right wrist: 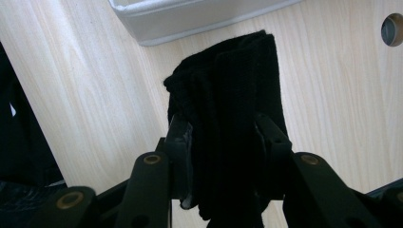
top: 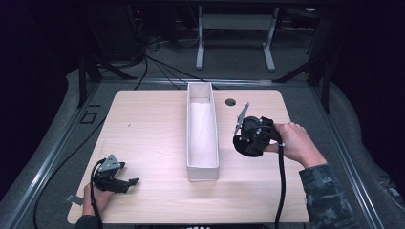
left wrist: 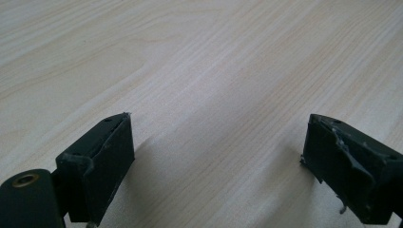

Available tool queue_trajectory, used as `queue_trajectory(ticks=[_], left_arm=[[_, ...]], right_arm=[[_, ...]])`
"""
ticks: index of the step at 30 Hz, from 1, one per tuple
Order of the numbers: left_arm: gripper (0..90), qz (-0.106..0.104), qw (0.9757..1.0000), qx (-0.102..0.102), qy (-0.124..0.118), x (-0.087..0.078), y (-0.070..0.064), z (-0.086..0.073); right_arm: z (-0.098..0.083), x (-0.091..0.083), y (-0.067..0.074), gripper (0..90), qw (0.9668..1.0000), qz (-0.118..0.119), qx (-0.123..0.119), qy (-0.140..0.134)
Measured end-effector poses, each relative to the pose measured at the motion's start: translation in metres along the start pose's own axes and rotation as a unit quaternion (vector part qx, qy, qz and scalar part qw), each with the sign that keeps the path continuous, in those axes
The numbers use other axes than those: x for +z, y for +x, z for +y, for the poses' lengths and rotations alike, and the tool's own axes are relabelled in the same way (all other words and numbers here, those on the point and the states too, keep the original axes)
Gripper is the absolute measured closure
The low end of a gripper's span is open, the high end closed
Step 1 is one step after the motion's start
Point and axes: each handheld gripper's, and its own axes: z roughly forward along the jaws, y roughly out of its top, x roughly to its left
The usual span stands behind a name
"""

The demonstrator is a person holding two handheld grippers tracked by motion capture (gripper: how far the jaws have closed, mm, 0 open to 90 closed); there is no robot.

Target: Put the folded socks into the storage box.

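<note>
In the high view, a long white tray [top: 202,162] stood lengthwise down the middle of the pale wooden worktop [top: 148,129], running from the far edge toward the near edge. The left gripper [top: 128,183] rested low by the near left corner, held by the left hand [top: 95,198], its jaws pointing toward the tray. The right gripper [top: 246,143] was held by the right hand [top: 293,141] above the worktop just right of the tray, with a dark bundle at its tip. A round hole [top: 230,102] sat near the far edge, right of the tray.

In the left gripper view, the two black jaws stood wide apart with nothing between them, over bare wood grain [left wrist: 209,80].

In the right gripper view, the jaws were clamped on a folded black cloth [right wrist: 233,109], which stood up between them. Beyond it lay the tray's white wall [right wrist: 190,19], and the hole [right wrist: 393,29] showed at the right edge.
</note>
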Motion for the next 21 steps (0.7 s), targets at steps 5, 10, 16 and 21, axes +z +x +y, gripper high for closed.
queue_trajectory(ticks=[5, 10, 16, 21], left_arm=[[9.9, 0.0, 1.0, 0.0, 0.0, 0.0, 0.0, 0.0], [9.9, 0.0, 1.0, 0.0, 0.0, 0.0, 0.0, 0.0], [9.9, 0.0, 1.0, 0.0, 0.0, 0.0, 0.0, 0.0], [9.9, 0.0, 1.0, 0.0, 0.0, 0.0, 0.0, 0.0]], right_arm=[[0.007, -0.003, 0.001, 64.2, 1.0, -0.001, -0.006, -0.008], [0.013, -0.002, 0.001, 64.1, 0.9999, 0.0, -0.012, -0.01], [0.021, 0.001, 0.002, 64.1, 0.9998, 0.001, -0.017, -0.012], [0.028, 0.002, 0.003, 64.1, 0.9997, 0.003, -0.022, -0.014]])
